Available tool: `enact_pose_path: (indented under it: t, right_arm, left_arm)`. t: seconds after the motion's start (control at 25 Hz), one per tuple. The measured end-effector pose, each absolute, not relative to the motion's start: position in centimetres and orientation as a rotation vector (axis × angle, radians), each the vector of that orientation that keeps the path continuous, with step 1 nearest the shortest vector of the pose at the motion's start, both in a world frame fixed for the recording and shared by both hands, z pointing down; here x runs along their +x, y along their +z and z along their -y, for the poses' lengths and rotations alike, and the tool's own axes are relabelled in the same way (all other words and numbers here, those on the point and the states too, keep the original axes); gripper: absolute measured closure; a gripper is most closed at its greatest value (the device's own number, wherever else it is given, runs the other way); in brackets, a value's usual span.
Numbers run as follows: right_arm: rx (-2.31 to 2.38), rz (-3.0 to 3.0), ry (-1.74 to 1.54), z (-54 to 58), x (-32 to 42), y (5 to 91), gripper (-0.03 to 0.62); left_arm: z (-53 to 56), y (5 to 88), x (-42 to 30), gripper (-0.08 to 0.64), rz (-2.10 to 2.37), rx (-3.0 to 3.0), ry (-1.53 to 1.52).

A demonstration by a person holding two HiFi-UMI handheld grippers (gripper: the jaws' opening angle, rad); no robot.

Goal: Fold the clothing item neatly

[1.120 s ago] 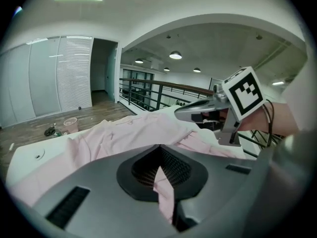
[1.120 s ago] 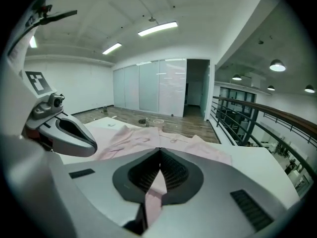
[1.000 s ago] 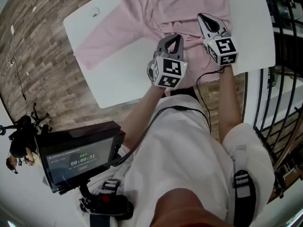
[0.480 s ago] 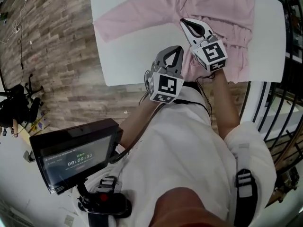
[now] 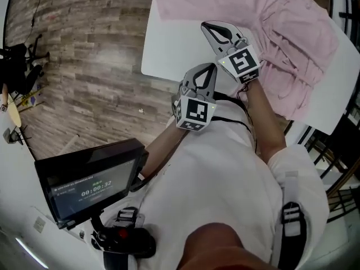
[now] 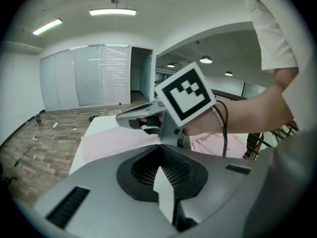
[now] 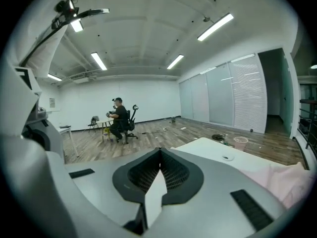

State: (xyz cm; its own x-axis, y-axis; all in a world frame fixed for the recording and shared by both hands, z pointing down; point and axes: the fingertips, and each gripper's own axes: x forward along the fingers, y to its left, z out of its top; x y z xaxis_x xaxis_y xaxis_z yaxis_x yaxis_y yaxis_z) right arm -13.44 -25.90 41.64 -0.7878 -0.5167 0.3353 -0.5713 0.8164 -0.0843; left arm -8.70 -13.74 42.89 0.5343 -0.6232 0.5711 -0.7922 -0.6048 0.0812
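Pink garment (image 5: 292,38) lay rumpled across the right half of the white table (image 5: 169,49), reaching its near edge. The left gripper (image 5: 209,67) hung at the table's near edge and the right gripper (image 5: 208,27) just beside the cloth, each with jaws pressed together on nothing.

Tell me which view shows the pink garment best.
The head view: the pink garment lies rumpled across the white table, mostly visible. The left gripper view shows a strip behind the right gripper; the right gripper view catches only a corner.
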Motion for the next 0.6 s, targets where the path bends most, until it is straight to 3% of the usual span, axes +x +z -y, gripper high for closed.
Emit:
enact_pose_path:
  t: [0.32, 0.6]
  right_arm:
    - [0.669, 2.705, 0.152, 26.4, -20.2, 45.7, 0.589]
    - [0.703, 2.608, 0.128, 27.9, -21.2, 48.3, 0.589]
  left_arm:
    - [10.2, 43.0, -9.7, 0.557, 1.226, 2.436, 0.746]
    - [8.2, 42.6, -9.3, 0.557, 1.218, 2.412, 0.719]
